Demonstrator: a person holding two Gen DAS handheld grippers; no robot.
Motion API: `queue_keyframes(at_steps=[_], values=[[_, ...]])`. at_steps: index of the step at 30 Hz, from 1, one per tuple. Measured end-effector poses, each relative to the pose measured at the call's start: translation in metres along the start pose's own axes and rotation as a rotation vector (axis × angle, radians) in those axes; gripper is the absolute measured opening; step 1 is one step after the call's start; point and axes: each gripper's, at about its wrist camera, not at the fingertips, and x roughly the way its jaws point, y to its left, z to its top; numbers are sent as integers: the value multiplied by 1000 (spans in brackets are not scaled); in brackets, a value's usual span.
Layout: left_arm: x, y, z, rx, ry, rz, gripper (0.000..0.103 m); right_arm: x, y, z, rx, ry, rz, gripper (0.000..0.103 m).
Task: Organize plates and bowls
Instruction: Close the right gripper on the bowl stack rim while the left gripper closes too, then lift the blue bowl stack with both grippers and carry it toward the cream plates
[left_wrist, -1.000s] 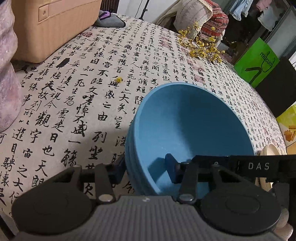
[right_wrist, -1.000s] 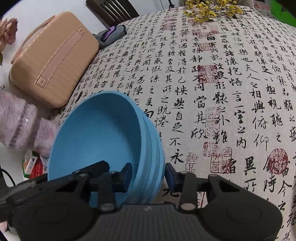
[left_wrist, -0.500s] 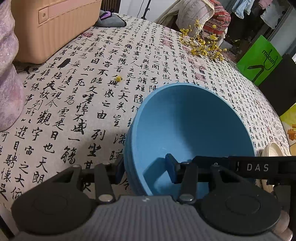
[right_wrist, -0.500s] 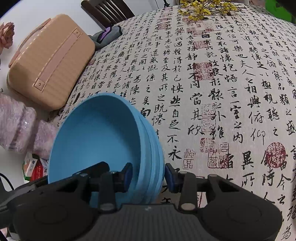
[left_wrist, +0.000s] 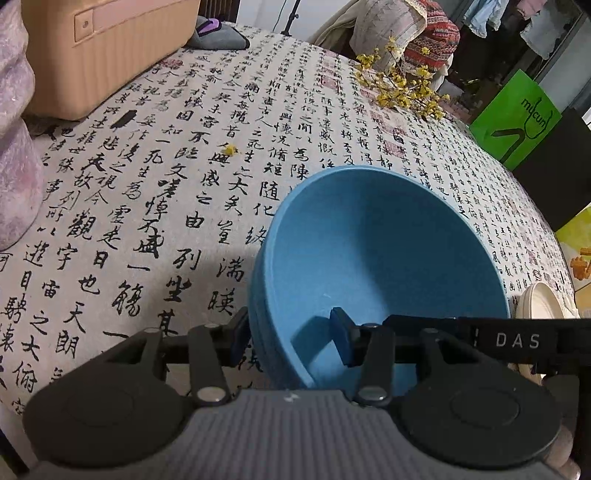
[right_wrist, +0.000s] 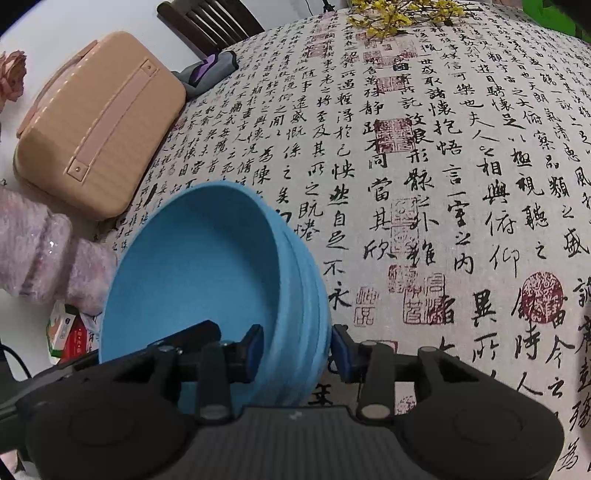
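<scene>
A: What do the tools look like?
B: The left gripper and right gripper each have a grey ribbed body, two round black discs, black link arms with silver screws and dark blue pads.
A: Any markings?
B: White letters "DAS" on a black bar.
A: Clothing?
B: A fluffy pinkish-lilac sleeve.

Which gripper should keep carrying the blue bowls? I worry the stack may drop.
Probably the left gripper: its pads straddle the rim of the blue bowls, one outside, one inside. The right gripper also straddles the rim, but its jaws are opening, with a gap at its outer pad.
</scene>
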Motion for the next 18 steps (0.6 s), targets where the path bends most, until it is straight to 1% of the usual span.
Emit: queue_keyframes(at_steps=[2, 4, 9, 11, 16, 18], values=[[-2, 0, -1, -1, -3, -2, 50, -2, 2, -3, -4, -1, 2, 45], [-3, 1, -2, -3, 2, -5, 53, -3, 3, -7, -9, 1, 1, 45], [0, 0, -5, -18, 21, -11, 53, -1, 3, -10, 20, 7, 16, 47], [-1, -2, -6, -20, 17, -4, 53, -1, 1, -11, 38, 6, 27, 45], [-3, -4, -6, -29, 9, 7, 53, -3, -2, -13, 66, 4, 21, 39], [-4, -5, -6, -31, 9, 9, 52, -4, -5, -14, 79, 10, 30, 38]])
